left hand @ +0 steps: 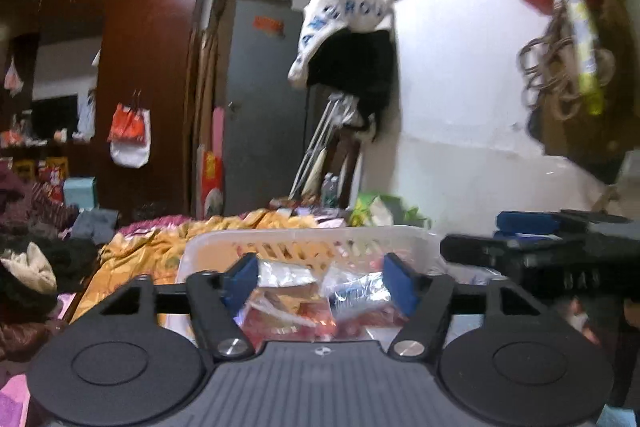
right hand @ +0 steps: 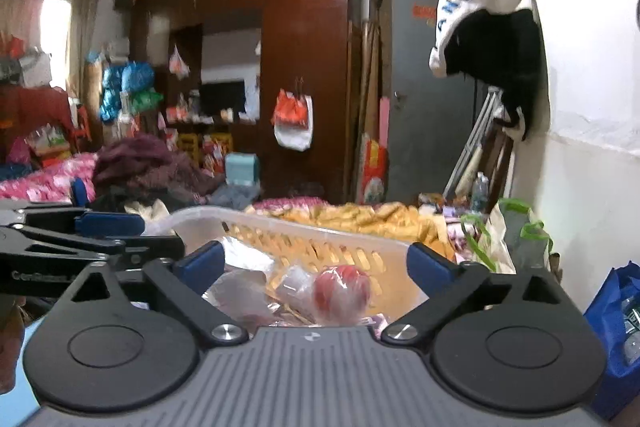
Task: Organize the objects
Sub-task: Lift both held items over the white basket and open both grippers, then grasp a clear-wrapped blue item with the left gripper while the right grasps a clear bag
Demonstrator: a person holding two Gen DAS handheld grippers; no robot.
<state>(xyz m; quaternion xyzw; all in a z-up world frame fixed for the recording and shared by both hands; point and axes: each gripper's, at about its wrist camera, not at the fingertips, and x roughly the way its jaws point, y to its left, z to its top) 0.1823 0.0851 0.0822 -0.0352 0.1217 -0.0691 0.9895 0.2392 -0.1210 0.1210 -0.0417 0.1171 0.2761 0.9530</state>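
Left gripper (left hand: pixel 320 277): spread wide, empty.
Right gripper (right hand: pixel 316 263): spread wide, empty.
Basket (left hand: pixel 320 237): already holding wrapped packets (left hand: pixel 356 293), red ball (right hand: pixel 341 287).
Remaining: likely little; unclear.

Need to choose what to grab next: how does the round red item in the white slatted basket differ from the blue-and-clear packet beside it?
The round red item, wrapped in clear film, is ball-shaped and bulges above the pile; the blue-and-clear packet is a flatter, crinkled pouch lying among other wrappers. The red item is a single colour; the packet mixes blue with shiny clear plastic. Both sit inside the white slatted plastic basket, ungripped.
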